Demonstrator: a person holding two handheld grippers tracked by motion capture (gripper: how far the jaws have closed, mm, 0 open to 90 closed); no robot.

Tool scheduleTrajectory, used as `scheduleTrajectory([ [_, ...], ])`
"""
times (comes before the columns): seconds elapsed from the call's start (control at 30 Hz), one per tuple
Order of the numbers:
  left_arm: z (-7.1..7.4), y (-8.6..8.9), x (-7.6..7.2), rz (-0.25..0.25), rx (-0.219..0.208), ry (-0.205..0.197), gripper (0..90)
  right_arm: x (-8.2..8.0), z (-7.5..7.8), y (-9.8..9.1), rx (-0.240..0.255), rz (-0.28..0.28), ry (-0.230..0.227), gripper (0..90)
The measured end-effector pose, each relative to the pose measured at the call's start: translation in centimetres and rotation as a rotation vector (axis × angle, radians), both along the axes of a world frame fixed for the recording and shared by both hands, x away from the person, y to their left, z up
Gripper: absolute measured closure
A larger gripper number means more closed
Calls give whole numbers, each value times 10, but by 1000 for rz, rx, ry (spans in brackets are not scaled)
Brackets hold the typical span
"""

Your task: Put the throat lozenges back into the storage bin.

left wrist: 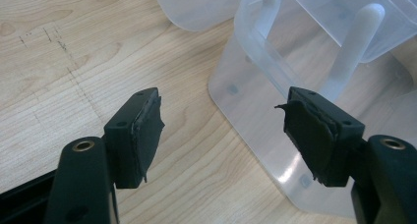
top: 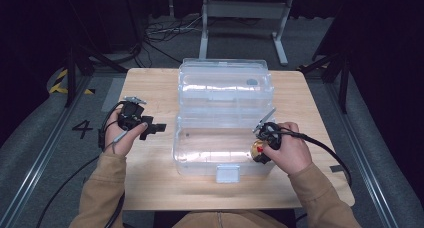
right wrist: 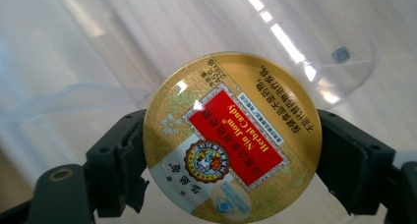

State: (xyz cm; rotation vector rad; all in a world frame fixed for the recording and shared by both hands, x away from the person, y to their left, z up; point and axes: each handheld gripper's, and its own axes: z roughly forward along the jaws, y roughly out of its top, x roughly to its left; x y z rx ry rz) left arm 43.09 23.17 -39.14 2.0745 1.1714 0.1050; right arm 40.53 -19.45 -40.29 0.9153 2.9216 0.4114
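A clear plastic storage box point(top: 200, 155) stands open in the middle of the wooden table point(top: 150, 188), its lid point(top: 225, 83) folded back behind it. My right gripper point(top: 260, 149) is shut on a round gold candy tin point(right wrist: 231, 138) with a red label, held at the box's front right corner. In the high view the candy tin point(top: 257, 149) shows as a small gold disc by the person's right hand. My left gripper point(left wrist: 223, 135) hangs open and empty over the table, just left of the box point(left wrist: 255, 116); in the high view the left gripper point(top: 152, 129) points toward the box's left wall.
A white latch point(top: 227, 173) sits on the box's front wall. White hinge arms point(left wrist: 356, 42) join lid and base. Bare wood lies left of the box. A metal stand point(top: 245, 18) and cables lie on the floor beyond the table.
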Motion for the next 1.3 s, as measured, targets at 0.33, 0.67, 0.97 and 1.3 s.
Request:
scheduleTrajectory([
  [0.33,-1,0,0,-2,2,2,312,-4,5,-3,-16,6,-11,202],
  [0.67,-1,0,1,0,0,3,312,-6,3,0,-20,-67,-3,201],
  [0.97,-2,0,1,-3,1,7,310,-6,3,0,-22,-62,-6,199],
  [1.3,-2,1,1,-1,-3,6,310,-4,2,2,-37,-53,-27,204],
])
